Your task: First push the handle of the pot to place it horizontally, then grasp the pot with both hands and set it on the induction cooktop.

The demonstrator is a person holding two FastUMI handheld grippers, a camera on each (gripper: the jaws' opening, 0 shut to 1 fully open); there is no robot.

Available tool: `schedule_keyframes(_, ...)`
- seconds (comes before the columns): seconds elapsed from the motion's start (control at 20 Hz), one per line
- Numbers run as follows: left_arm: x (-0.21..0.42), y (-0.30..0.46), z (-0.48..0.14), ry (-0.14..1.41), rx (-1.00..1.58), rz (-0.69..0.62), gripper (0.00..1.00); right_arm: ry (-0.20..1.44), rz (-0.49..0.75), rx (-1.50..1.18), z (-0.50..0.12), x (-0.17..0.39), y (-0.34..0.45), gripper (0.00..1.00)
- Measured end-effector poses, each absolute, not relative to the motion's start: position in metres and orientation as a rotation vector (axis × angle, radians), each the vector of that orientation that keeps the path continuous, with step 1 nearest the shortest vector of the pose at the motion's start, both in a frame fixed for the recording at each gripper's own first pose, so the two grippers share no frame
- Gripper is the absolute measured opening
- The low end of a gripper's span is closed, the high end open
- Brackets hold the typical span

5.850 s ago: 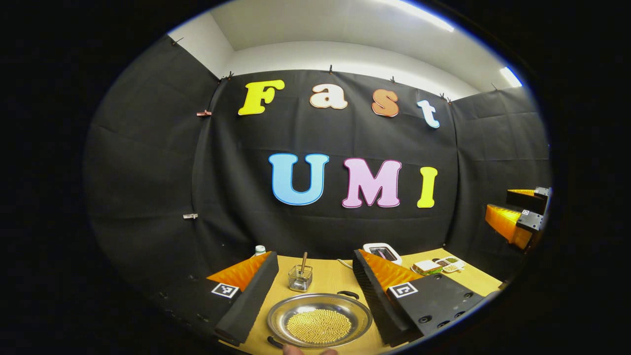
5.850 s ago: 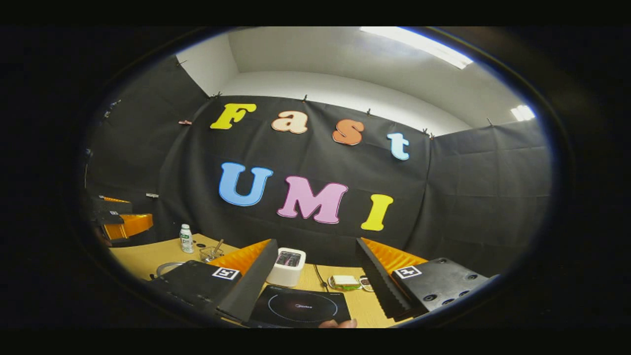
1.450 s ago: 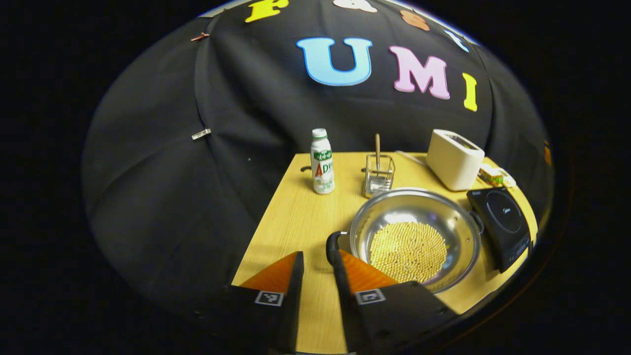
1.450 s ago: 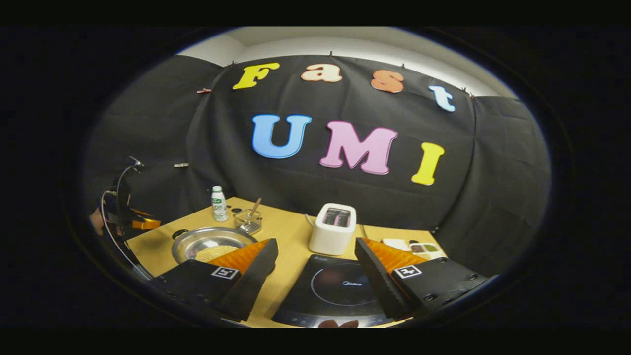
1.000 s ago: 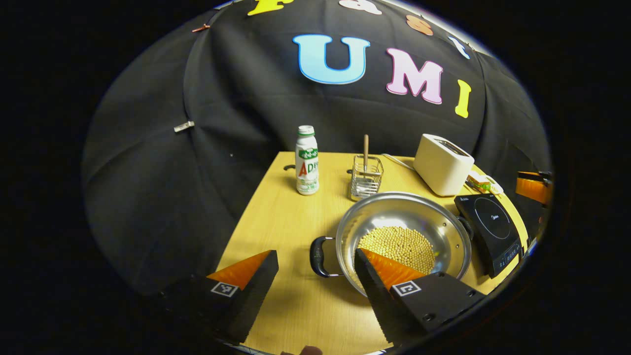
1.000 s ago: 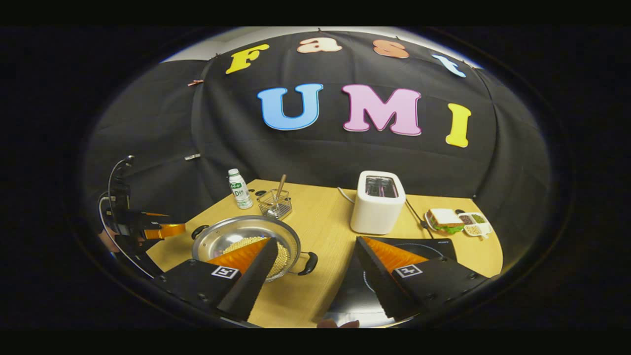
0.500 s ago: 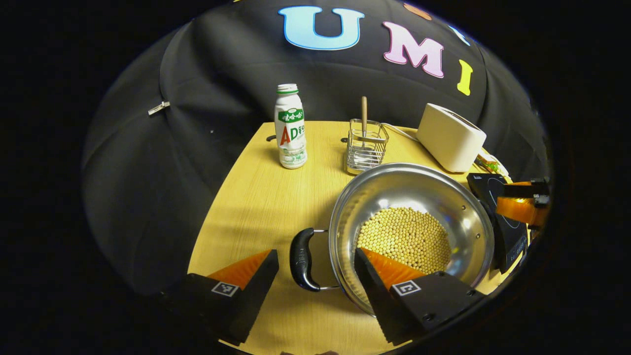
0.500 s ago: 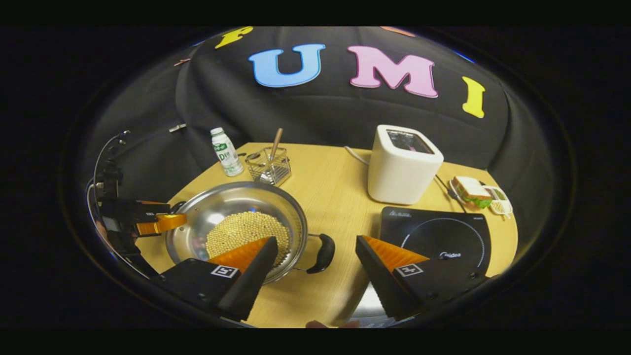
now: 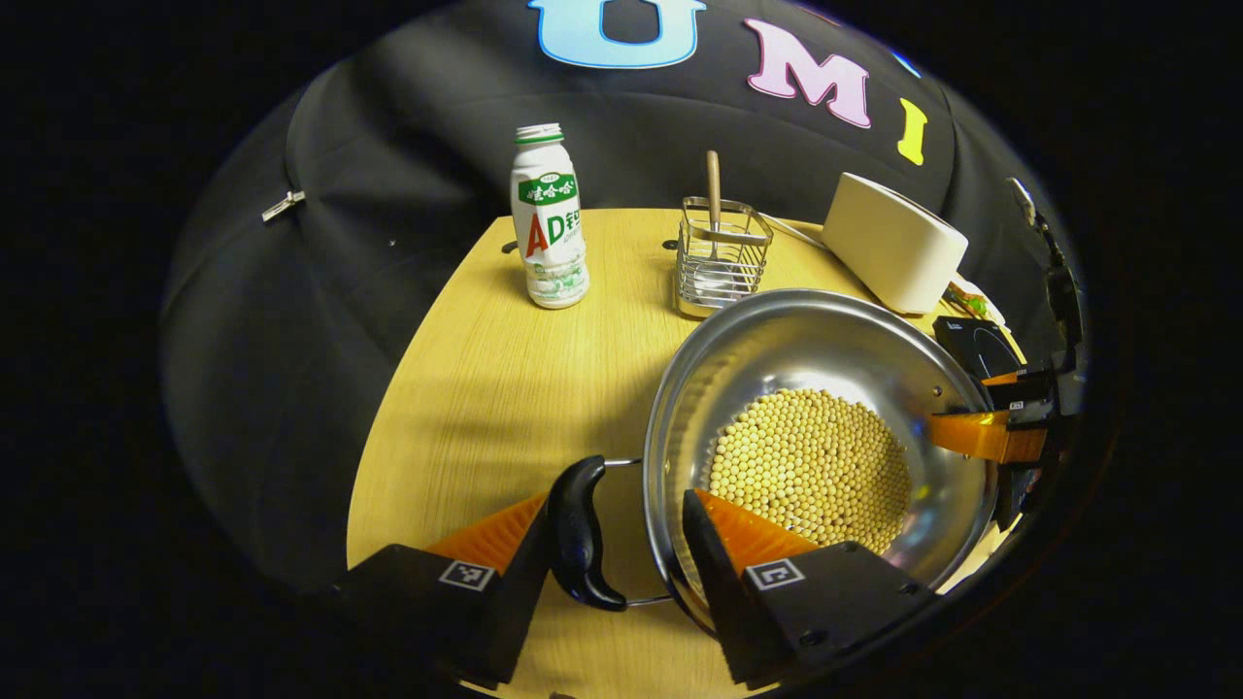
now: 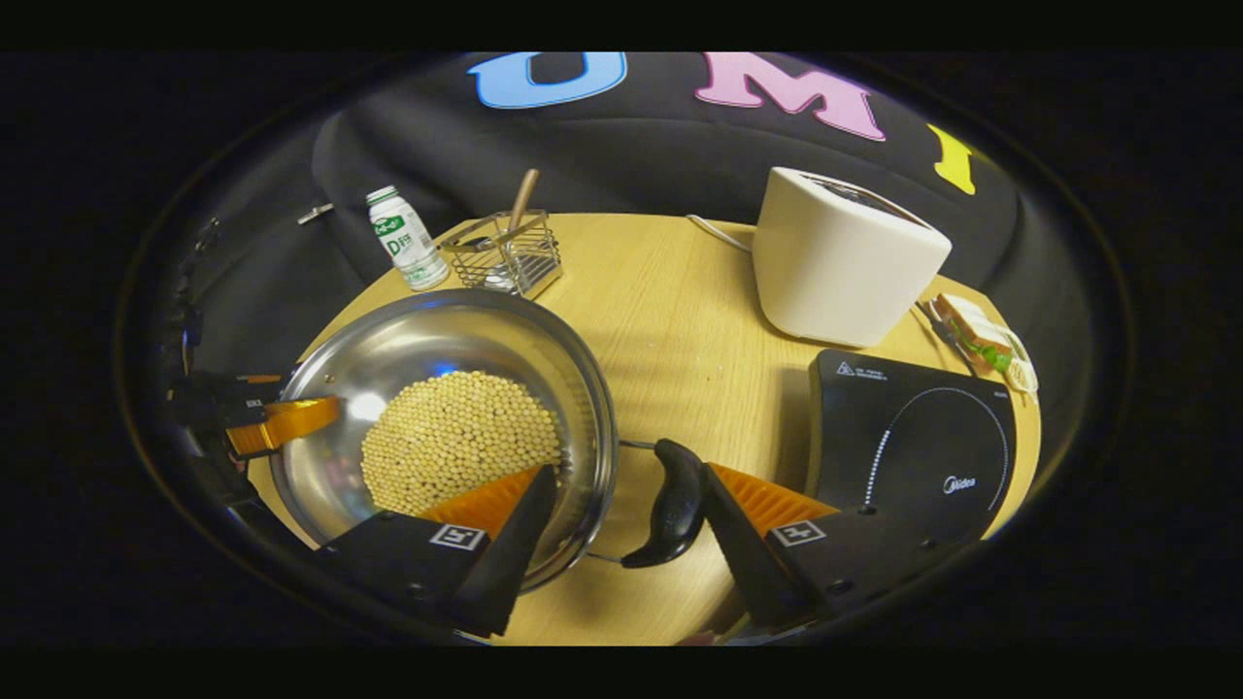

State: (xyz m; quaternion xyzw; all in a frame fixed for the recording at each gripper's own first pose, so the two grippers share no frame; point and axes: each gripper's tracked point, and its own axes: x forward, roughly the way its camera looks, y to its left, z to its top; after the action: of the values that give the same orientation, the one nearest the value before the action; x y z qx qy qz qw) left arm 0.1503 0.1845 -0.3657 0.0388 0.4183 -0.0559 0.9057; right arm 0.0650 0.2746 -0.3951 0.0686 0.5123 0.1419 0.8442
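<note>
The steel pot (image 9: 825, 427) of yellow beans (image 10: 456, 437) sits on the wooden desk (image 9: 486, 388), just beside the induction cooktop (image 10: 913, 447) but not on it. The left gripper (image 9: 607, 529) has its jaws open around the pot's near black handle (image 9: 580, 534), one finger (image 9: 505, 558) touching the handle's outer side and the other over the rim. The right gripper (image 10: 626, 510) straddles the opposite handle (image 10: 670, 505) likewise, jaws apart, one finger (image 10: 748, 529) against that handle.
</note>
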Motion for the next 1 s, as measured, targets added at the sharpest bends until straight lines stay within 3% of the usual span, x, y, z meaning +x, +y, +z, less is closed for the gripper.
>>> schedule_keyframes(0.1, 0.152, 0.183, -0.367, 0.864, 0.079, -0.119, 0.73, 1.096, 0.266, 0.150, -0.401, 0.070, 0.271, 0.81)
schedule_keyframes(0.15, 0.152, 0.184, -0.369, 0.870, 0.079, -0.124, 0.73, 1.112, 0.259, 0.163, -0.400, 0.068, 0.272, 0.70)
schedule_keyframes(0.4, 0.150, 0.182, -0.365, 0.879, 0.075, -0.109, 0.64, 1.140, 0.275, 0.177, -0.399, 0.063, 0.272, 0.60)
schedule_keyframes(1.0, 0.110, 0.136, -0.285, 0.857, 0.078, -0.108, 0.62, 1.083, 0.288, 0.197, -0.321, 0.048, 0.209, 0.59)
